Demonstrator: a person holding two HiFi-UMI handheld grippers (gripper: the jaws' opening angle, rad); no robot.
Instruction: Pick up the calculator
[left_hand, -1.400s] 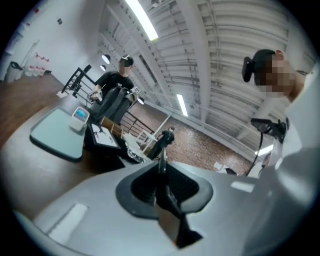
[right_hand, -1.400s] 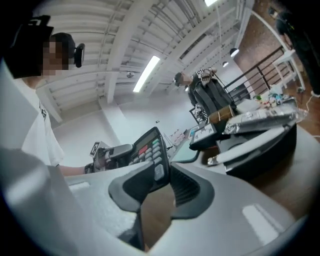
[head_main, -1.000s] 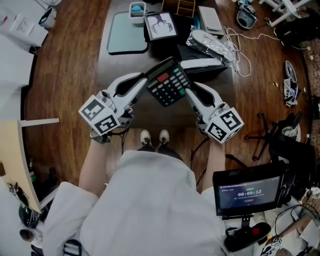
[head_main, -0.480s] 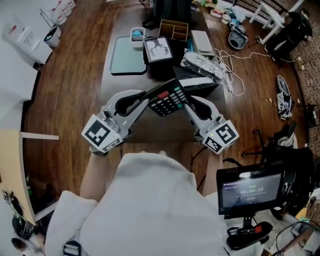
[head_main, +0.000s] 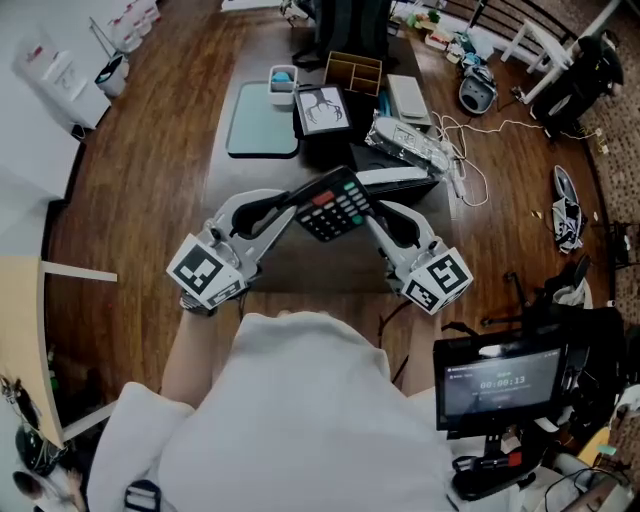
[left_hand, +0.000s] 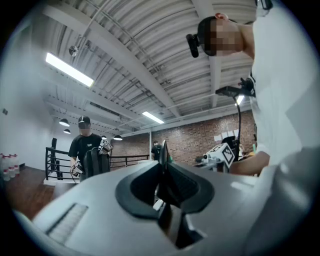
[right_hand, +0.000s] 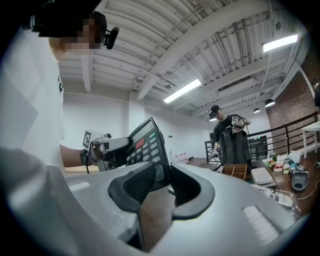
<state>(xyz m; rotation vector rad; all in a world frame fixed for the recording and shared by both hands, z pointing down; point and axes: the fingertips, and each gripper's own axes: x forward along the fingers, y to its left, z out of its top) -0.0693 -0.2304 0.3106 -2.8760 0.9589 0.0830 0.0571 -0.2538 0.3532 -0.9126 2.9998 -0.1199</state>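
Observation:
The calculator (head_main: 335, 205), black with grey keys and one red key, hangs in the air above the dark table (head_main: 300, 255), tilted with its keys up. My left gripper (head_main: 297, 200) is shut on its left edge, and my right gripper (head_main: 368, 213) on its right edge. In the left gripper view the calculator (left_hand: 162, 157) shows edge-on as a thin dark slab between the jaws of the left gripper (left_hand: 162, 185). The right gripper view shows the calculator's (right_hand: 145, 145) keypad, its lower corner pinched by the right gripper (right_hand: 160, 175).
On the table behind lie a teal tray (head_main: 262, 130), a framed drawing (head_main: 322, 110), a wooden organiser (head_main: 353, 70), a foil-wrapped bundle (head_main: 410, 140) and loose white cables (head_main: 470, 170). A small monitor (head_main: 500, 385) stands at lower right. A person stands in the background (left_hand: 85, 150).
Both grippers have lifted the calculator slightly higher above the table. The left gripper has rolled, turning its marker cube. The grip on both edges is unchanged.

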